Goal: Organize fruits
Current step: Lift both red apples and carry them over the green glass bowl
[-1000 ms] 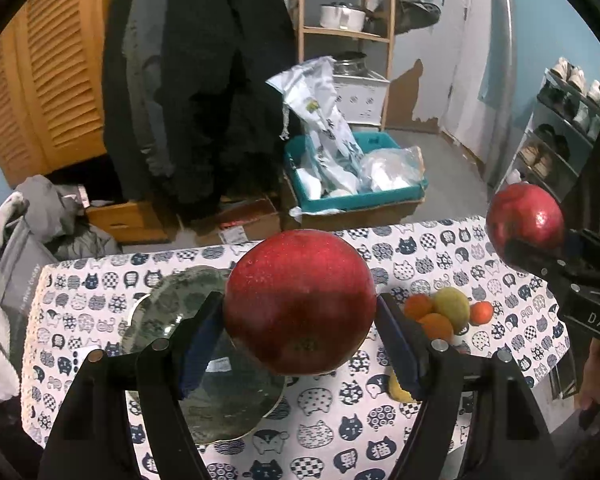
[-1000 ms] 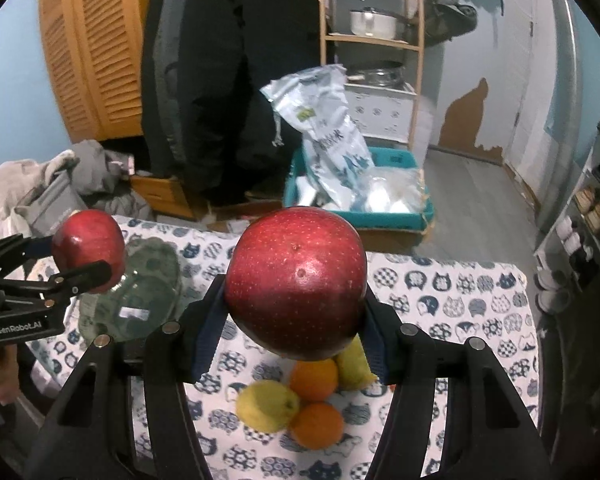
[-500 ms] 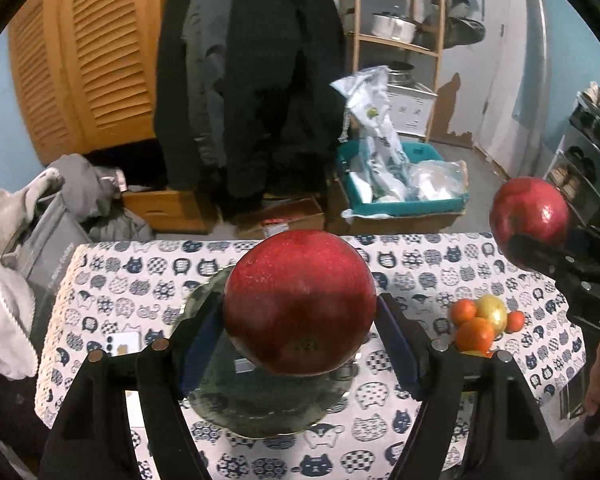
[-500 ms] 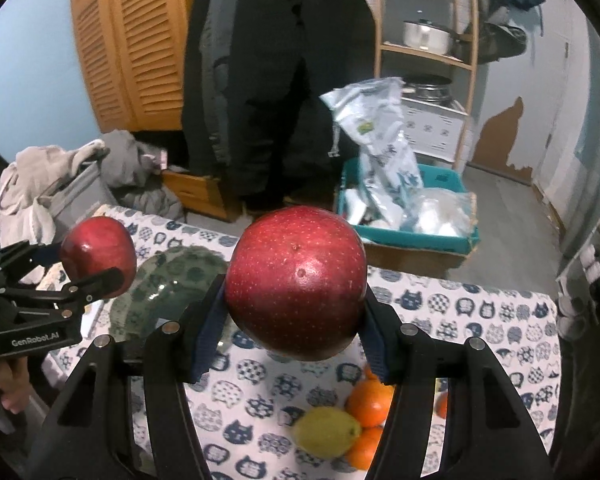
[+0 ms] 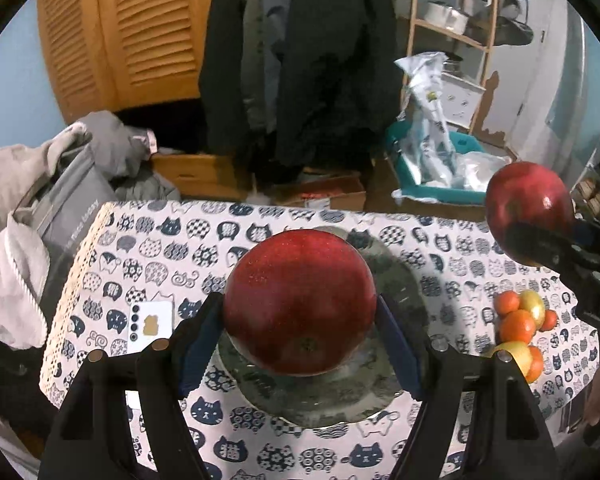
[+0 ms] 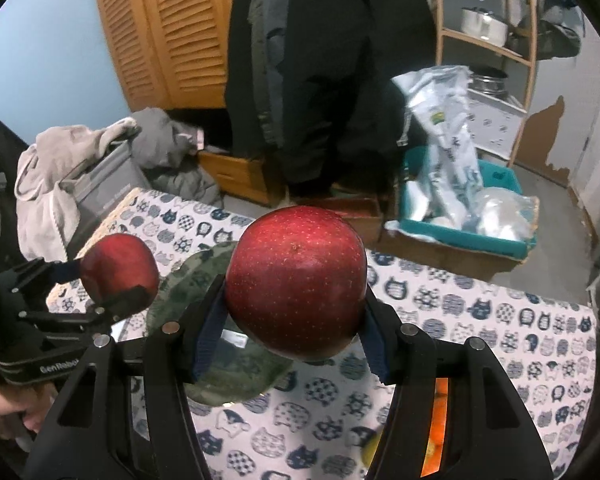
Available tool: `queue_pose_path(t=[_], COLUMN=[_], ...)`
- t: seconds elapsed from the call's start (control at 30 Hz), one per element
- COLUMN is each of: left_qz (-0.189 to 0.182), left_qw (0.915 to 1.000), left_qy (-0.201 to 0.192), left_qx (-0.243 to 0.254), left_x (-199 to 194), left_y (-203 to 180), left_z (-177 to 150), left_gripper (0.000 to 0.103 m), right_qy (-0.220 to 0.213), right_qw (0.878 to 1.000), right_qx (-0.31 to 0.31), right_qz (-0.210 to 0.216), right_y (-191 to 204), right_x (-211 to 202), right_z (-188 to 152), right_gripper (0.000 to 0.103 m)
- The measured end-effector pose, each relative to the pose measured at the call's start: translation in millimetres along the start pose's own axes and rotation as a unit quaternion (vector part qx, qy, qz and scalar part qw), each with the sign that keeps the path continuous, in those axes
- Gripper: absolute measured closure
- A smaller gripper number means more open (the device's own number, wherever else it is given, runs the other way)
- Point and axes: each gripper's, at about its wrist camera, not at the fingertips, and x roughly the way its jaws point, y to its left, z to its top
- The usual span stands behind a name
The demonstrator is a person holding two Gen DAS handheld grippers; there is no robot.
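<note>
My left gripper is shut on a big red apple and holds it right over a green patterned plate on the cat-print tablecloth. My right gripper is shut on a second red apple, in the air just right of the plate. Each wrist view shows the other gripper with its apple: the right one's apple at the right edge, the left one's apple at the left. A pile of oranges and lemons lies on the table's right side.
A white card lies on the cloth left of the plate. Beyond the table's far edge are grey clothes on a box, hanging dark coats, a teal crate with bags and a wooden shelf.
Both grippers have swung left across the table with their apples. The plate now sits under the left apple, and the citrus pile has slid to the right edge of both views.
</note>
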Motion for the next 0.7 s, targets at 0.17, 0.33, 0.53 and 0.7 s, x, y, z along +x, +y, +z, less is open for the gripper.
queue_pose_path(t=[0.17, 0.33, 0.53, 0.7], left_qz=[0.007, 0.012, 0.015, 0.021], left_qw=[0.9998, 0.9985, 0.9953, 0.9924], left_qy=[0.02, 0.05, 0.091, 0.118], left_qx=[-0.007, -0.017, -0.03, -0.028], left_x=[18.7, 42.7, 74.8, 98.1], left_y=[14.4, 25.0, 33.6, 34.0], left_z=[-4.9, -12.4, -22.6, -30.7], left_gripper=[0.026, 0.026, 0.026, 0.026], right_qy=[0.018, 0.04, 0.067, 0.085], right_qw=[1.0, 0.999, 0.997, 0.996], right_qx=[-0.001, -0.007, -0.009, -0.011], right_qz=[0.013, 0.017, 0.024, 0.027], right_y=[14.7, 25.9, 28.4, 30.9], right_x=[23.9, 51.7, 78.5, 96.1], right_z=[1.7, -0.9, -10.8, -18.1], right_gripper=[0.043, 0.042, 0.043, 0.042])
